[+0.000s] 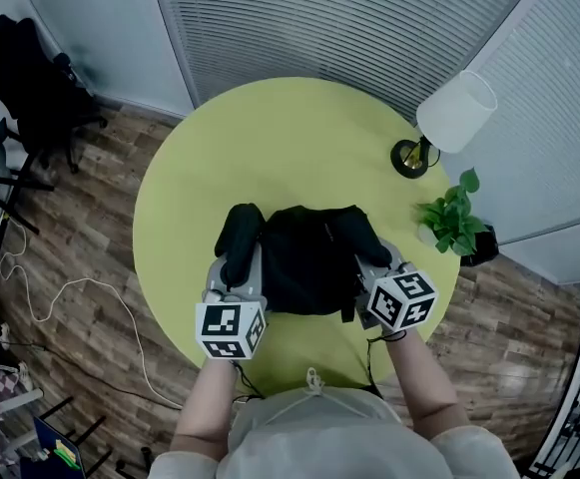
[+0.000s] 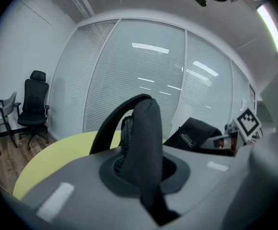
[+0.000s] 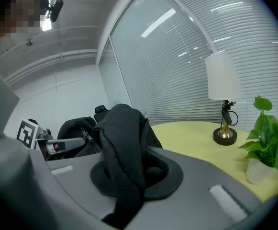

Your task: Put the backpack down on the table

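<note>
The black backpack (image 1: 309, 257) sits over the near half of the round yellow-green table (image 1: 270, 128), slung between both grippers; whether its base touches the top, I can't tell. The left gripper (image 1: 238, 267) has its jaws clamped on a padded shoulder strap (image 2: 146, 133), which stands up out of the grip and arches over. The right gripper (image 1: 377, 265) is closed the same way on the other strap (image 3: 122, 143), bunched thick between its jaws. On the table's far right, a white-shaded lamp (image 1: 451, 116) stands, with a leafy potted plant (image 1: 454, 223) just beside it at the edge. A black office chair (image 1: 30, 78) stands off on the wooden floor at left.
</note>
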Demonstrator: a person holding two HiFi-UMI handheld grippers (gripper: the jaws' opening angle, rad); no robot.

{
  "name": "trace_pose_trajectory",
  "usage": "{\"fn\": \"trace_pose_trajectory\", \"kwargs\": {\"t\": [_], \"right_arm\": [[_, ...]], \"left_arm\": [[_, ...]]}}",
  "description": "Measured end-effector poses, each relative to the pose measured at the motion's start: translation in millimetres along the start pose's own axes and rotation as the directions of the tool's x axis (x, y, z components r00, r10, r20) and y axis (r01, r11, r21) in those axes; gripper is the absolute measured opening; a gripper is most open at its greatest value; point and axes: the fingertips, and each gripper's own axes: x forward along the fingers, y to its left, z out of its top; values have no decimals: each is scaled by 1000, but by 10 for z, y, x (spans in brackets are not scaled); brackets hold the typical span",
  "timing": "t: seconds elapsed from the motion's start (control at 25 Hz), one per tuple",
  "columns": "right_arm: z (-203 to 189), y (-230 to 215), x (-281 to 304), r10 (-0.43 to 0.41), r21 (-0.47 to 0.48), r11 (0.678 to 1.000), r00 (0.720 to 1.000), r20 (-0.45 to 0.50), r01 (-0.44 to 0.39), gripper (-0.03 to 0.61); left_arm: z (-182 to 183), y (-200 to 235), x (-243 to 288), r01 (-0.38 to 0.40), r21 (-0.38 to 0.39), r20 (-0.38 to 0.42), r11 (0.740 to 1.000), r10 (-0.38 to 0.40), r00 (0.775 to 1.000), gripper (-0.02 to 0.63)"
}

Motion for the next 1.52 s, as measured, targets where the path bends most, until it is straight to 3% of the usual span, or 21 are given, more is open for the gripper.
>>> {"fn": "trace_pose_trajectory", "kwargs": {"t": [0.2, 0.52, 0.8, 0.88, 1.04, 1.16, 1.28, 1.52], "right_arm": [[-115, -139, 21, -54, 18, 998, 998, -11, 54, 37], [-273, -214, -22, -133, -49, 990, 991, -1, 133, 44], [-334, -155, -78, -125, -101, 987, 992, 15, 126, 73], [-358, -152, -86, -114, -104, 988, 993, 18, 115, 146], [-419, -173, -147, -140, -120, 982, 990, 37, 143, 337], [-326, -164, -321, -156, -117, 978, 980, 123, 170, 383], [-281, -161, -458, -158, -121, 977, 975, 155, 177, 396], [-325, -75, -757, -148, -131, 977, 975, 166, 170, 396]], "left_arm": [[-128, 66, 60, -17, -7, -22, 1000, 16, 1000, 28], [-351, 135, 8, -64, 5, -32, 998, 64, 997, 31], [-452, 137, -75, -87, 21, -54, 996, 88, 995, 65], [-465, 104, -70, -70, 28, -52, 997, 72, 996, 111], [-515, 90, -110, -77, -13, -21, 997, 76, 997, 309], [-533, 87, -224, -108, -49, 18, 993, 109, 994, 422], [-519, 81, -355, -147, -41, 59, 988, 149, 987, 451], [-495, -148, -667, -188, 37, 109, 981, 183, 977, 440]]}}
